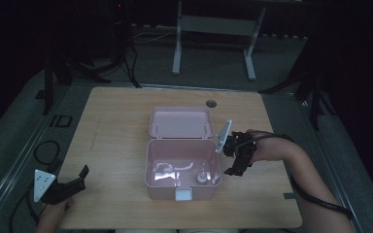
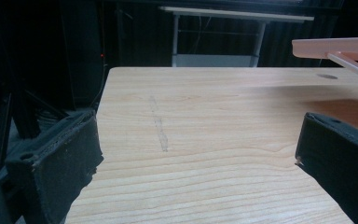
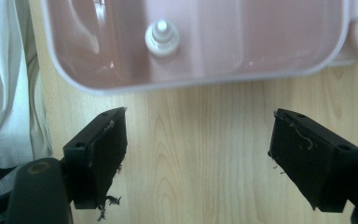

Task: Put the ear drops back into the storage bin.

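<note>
An open pink box (image 1: 149, 167) stands in the middle of the wooden table (image 1: 116, 126), its lid (image 1: 179, 121) tipped back. Inside, near the front right corner, stands a small white bottle (image 1: 201, 177), with pale items (image 1: 167, 167) beside it. My right gripper (image 1: 235, 167) hovers just off the box's right wall, open and empty. In the right gripper view the right gripper (image 3: 196, 140) hangs over bare wood, with the box wall (image 3: 191, 81) and the bottle (image 3: 161, 37) ahead. My left gripper (image 1: 80, 177) rests at the table's front left corner, open; in its own view the left gripper (image 2: 196, 149) holds nothing.
A white latch (image 1: 183, 194) sits on the box's front wall. A cable hole (image 1: 211, 103) lies behind the lid. The box lid (image 2: 335, 46) juts in at the left gripper view's upper right. White cloth (image 3: 4, 93) hangs past the table's edge.
</note>
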A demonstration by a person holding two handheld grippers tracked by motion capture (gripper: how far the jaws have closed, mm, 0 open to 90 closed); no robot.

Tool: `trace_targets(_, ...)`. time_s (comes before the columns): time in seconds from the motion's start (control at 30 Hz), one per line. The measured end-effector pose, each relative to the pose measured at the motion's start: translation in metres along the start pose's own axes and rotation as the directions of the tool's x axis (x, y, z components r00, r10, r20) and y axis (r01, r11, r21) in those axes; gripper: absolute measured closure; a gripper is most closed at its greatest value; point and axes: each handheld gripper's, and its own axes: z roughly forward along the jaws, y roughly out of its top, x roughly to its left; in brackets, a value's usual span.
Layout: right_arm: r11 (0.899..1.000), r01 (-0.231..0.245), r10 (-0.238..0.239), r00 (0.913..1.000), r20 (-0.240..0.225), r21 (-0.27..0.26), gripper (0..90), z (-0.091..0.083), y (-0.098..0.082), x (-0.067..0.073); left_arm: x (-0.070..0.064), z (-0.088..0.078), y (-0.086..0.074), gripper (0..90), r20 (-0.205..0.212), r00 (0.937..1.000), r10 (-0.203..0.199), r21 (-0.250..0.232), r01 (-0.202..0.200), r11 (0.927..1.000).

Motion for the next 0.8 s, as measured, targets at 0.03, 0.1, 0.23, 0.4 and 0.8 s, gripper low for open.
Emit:
trace_targets(0.03, 1.000, -0.012, 0.012, 0.9999, -0.003, 0.001, 18.7, 0.002, -0.003, 0.000, 0.000, 0.000, 0.000, 0.4, 0.000, 1.0000, 0.000, 0.000, 0.000, 1.0000)
trace_targets(0.1, 1.000, -0.029, 0.029, 0.9993, -0.021, 0.004, 18.5, 0.007, -0.010, -0.001, 0.000, 0.000, 0.000, 0.4, -0.001, 1.0000, 0.000, 0.000, 0.000, 1.0000)
trace_targets(0.23, 0.998, -0.057, 0.057, 0.9978, -0.035, -0.001, 17.3, 0.021, -0.022, -0.002, 0.000, 0.000, 0.000, 0.4, -0.001, 1.0000, 0.000, 0.000, 0.000, 1.0000)
trace_targets(0.4, 0.996, -0.089, 0.088, 0.9959, -0.021, -0.021, 17.5, 0.034, -0.035, -0.002, 0.000, 0.000, 0.000, 0.4, -0.002, 1.0000, 0.000, -0.001, 0.000, 1.0000)
trace_targets(0.8, 0.968, -0.201, 0.199, 0.9796, -0.026, -0.148, 16.7, 0.073, -0.072, 0.002, 0.000, 0.000, 0.000, 0.4, -0.001, 1.0000, 0.000, -0.001, 0.000, 1.0000)
